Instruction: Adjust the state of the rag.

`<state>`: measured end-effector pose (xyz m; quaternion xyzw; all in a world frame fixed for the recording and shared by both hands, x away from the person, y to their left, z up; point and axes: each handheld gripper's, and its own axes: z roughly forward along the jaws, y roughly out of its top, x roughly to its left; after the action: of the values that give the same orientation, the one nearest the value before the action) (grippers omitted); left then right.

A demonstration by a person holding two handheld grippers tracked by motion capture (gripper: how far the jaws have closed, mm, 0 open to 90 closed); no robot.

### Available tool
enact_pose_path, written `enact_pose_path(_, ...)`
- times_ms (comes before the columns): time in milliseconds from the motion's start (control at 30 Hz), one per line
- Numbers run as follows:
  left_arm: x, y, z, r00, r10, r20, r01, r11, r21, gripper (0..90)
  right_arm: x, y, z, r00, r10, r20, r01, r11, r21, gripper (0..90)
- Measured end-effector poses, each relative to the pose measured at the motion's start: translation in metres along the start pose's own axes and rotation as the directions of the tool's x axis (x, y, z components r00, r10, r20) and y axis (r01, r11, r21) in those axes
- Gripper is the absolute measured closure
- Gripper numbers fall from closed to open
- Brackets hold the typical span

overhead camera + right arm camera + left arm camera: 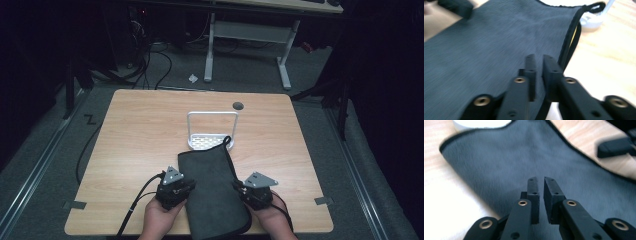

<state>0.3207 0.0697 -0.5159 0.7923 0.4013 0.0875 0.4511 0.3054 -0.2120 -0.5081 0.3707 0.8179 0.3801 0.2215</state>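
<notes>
**Tongs and hand posture**

Left black two-jaw tongs (184,188) sit in the person's left hand (159,217), jaws nearly together with a narrow gap. Right black two-jaw tongs (246,190) sit in the right hand (272,218), jaws likewise drawn close. Both point inward toward each other.

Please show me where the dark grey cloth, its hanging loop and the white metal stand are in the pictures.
dark grey cloth (212,192): high view, middle of its top face.
hanging loop (596,7): right gripper view, black cord at the cloth's corner.
white metal stand (212,114): high view, its top bar.
</notes>
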Motion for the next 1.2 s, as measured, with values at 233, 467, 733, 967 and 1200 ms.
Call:
enact_pose_path(233, 0.01, -0.003, 0.011, 0.9987, 0.017, -0.049, -0.015, 0.999, 0.042, 81.7, -0.018, 0.035, 0.053, 0.9995, 0.031, 0.012, -0.031, 0.997, 0.066, 89.0)
enact_pose_path(467, 0.023, -0.006, 0.016, 0.9993, -0.008, -0.036, 0.01, 0.9986, 0.052, 80.7, -0.024, 0.034, 0.074, 0.999, 0.035, 0.027, -0.039, 0.99, 0.137, 87.5)
enact_pose_path(733, 0.028, -0.004, 0.016, 0.9994, -0.017, -0.032, 0.019, 0.9983, 0.056, 79.8, -0.019, 0.021, 0.059, 0.9995, 0.004, 0.03, -0.008, 0.991, 0.13, 85.1)
enact_pose_path(967, 0.027, -0.006, 0.013, 0.9998, 0.005, -0.019, -0.004, 0.9976, 0.069, 78.8, -0.009, 0.001, 0.035, 0.9996, 0.018, -0.024, -0.015, 0.994, 0.109, 85.2)
enact_pose_path(1200, 0.014, -0.014, 0.002, 0.9981, 0.013, 0.06, -0.02, 0.9931, 0.115, 77.3, 0.001, -0.014, 0.015, 0.9987, -0.005, -0.051, 0.011, 0.994, 0.108, 84.2)
